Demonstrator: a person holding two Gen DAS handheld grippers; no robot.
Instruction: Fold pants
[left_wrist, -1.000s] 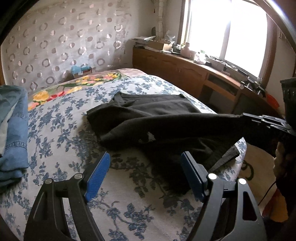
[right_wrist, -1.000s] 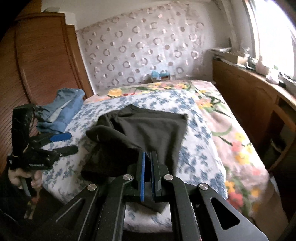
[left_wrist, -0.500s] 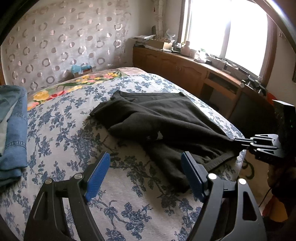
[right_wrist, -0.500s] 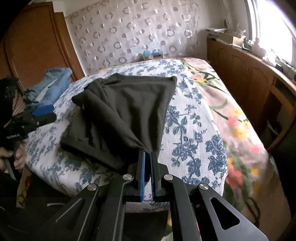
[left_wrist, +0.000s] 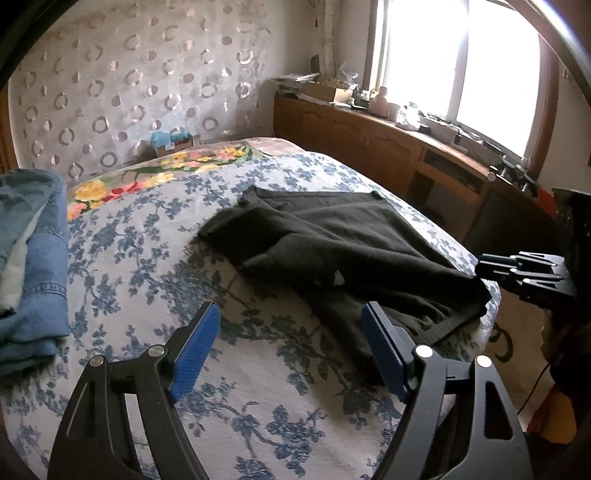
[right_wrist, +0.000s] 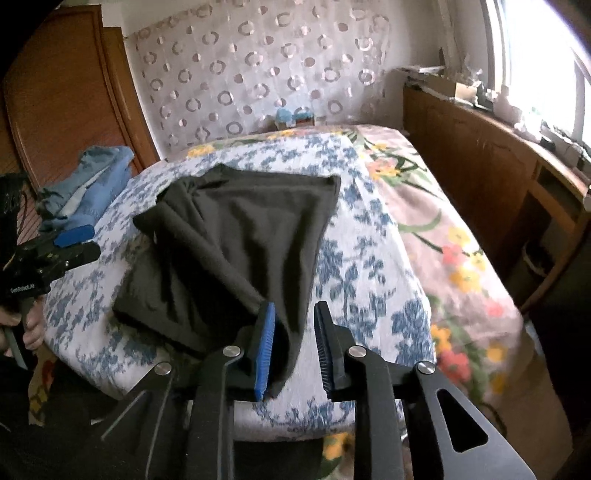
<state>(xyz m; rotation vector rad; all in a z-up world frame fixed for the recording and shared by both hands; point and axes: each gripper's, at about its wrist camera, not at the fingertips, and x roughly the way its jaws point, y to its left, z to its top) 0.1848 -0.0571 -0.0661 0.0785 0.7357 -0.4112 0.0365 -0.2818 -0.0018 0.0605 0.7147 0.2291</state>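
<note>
Pants (right_wrist: 236, 240), black, soft & floppy, lie half-folded on the bed (right_wrist: 369, 258); your right gripper (right_wrist: 294, 347) has just been opening, cloth corner loose betw. its jaws, left gripper (left_wrist: 291, 347) gapes empty, so re-grab at a thick hem or waistband.

Jeans (left_wrist: 26, 266) cut off at left edge; windowsill clutter (left_wrist: 402, 110) too small to tell.

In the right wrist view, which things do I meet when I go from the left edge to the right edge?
Left tool → folded blue jeans → black pants → bare part of the blue-flowered bedspread → wooden cabinet → window.
</note>
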